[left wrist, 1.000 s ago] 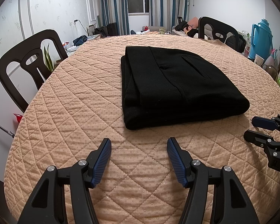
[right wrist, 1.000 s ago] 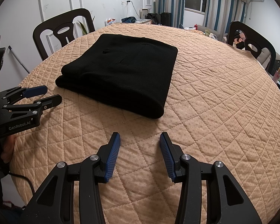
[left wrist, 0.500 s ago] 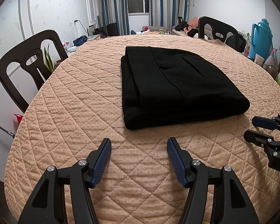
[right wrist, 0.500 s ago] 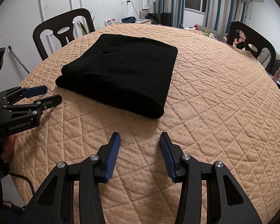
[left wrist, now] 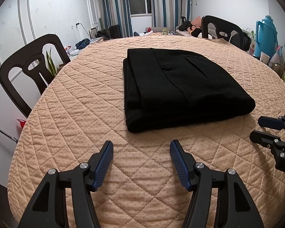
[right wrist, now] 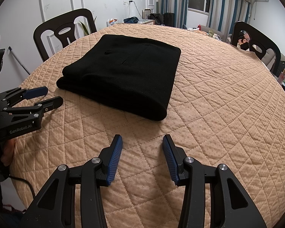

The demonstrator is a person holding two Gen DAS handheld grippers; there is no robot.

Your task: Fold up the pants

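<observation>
Black pants (left wrist: 180, 87) folded into a thick rectangle, lying flat at centre frame on the quilted peach table cover (left wrist: 81, 102), pocket slit facing up. Stacked layer edges toward the left of the left wrist view; rounded fold along the lower right of the right wrist view. Bare quilt all around the bundle: a broad band at lower centre of both views, wider still across the right half of the right wrist view. Cover rim curving down at far left, with a dark chair (left wrist: 28, 70) just beyond it and a second chair (right wrist: 256, 43) at upper right.

Left gripper (left wrist: 141, 148) low in frame, fingers spread wide over bare quilt, holding nothing, short of the pants' near edge. Right gripper (right wrist: 142, 142) likewise parted and empty, close to the bundle's near corner but apart from it.

Against the earlier frames, no difference: pants, both grippers and finger gaps unchanged.
</observation>
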